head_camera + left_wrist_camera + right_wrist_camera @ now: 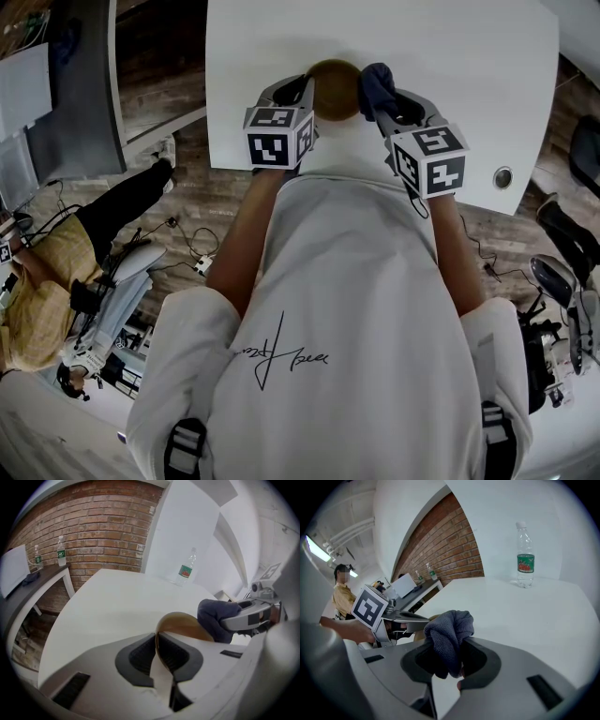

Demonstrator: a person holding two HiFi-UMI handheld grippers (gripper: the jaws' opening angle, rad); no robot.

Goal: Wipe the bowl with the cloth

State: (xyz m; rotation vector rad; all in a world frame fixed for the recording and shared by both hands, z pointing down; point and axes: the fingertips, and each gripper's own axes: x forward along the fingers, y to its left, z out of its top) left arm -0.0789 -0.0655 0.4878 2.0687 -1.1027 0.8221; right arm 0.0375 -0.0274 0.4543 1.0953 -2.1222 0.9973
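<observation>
A brown bowl (335, 88) is held above the white table (450, 56), near its front edge. My left gripper (305, 89) is shut on the bowl's left rim; in the left gripper view the thin rim (158, 641) runs between the dark pads. My right gripper (380, 98) is shut on a bunched dark blue cloth (375, 84), which touches the bowl's right side. In the right gripper view the cloth (447, 637) bulges out of the jaws, and the bowl (432, 618) is mostly hidden behind it. The left gripper view shows the cloth (215, 618) against the bowl (183, 625).
A clear plastic bottle with a green label (525, 557) stands far back on the table. Two more bottles (61, 551) stand on a side desk by a brick wall. A person in a yellow shirt (37, 281) sits at the left. Cables (178, 248) lie on the wooden floor.
</observation>
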